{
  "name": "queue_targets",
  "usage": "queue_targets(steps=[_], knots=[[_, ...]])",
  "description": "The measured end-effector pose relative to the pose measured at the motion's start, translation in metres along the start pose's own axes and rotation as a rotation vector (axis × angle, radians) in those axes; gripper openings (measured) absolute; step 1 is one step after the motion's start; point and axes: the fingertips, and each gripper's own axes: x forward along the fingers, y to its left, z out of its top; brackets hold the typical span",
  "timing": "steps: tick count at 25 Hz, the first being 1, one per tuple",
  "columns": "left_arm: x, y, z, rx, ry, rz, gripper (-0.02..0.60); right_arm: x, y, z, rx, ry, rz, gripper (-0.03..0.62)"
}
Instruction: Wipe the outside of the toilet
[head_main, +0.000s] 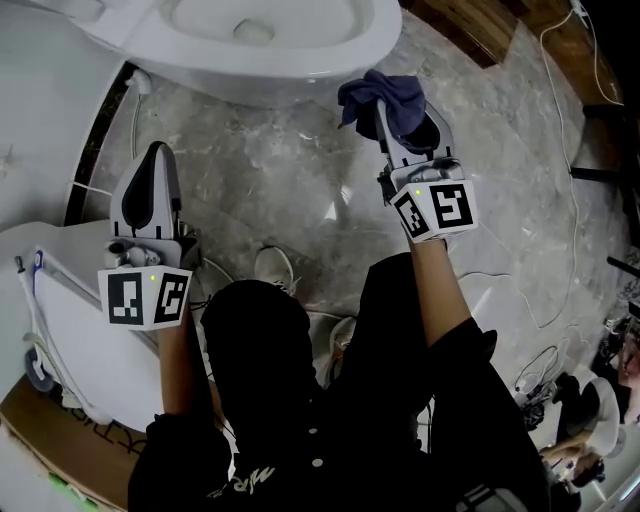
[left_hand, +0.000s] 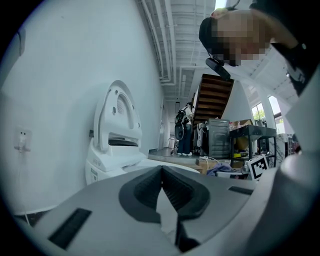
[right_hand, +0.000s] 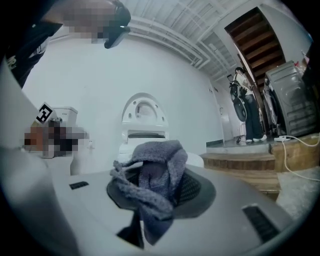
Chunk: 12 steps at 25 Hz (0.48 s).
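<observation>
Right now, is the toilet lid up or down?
Up. In the right gripper view the lid stands upright behind the bowl; the head view looks down into the open bowl.

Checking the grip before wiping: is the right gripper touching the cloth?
Touching. The right gripper view shows the right gripper shut on the cloth, which is pinched between its jaws.

Your head camera looks steeply down over the toilet (head_main: 330, 55); cameras on your left tongs (head_main: 155, 155) and right tongs (head_main: 392, 110) face it low, close.

Toilet (head_main: 250, 85) cut off at top edge; cloth (head_main: 385, 95) hides right gripper (head_main: 398, 115) tips.
</observation>
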Motion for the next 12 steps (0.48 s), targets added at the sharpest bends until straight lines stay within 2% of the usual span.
queue_targets(steps=[7, 12], knots=[[0.000, -0.008, -0.020, -0.017, -0.023, -0.001, 0.011, 0.014, 0.001, -0.023, 0.011, 0.014, 0.021, 0.127], [0.001, -0.020, -0.035, -0.066, -0.074, -0.083, 0.011, 0.026, 0.007, -0.032, -0.014, -0.013, 0.048, 0.127]])
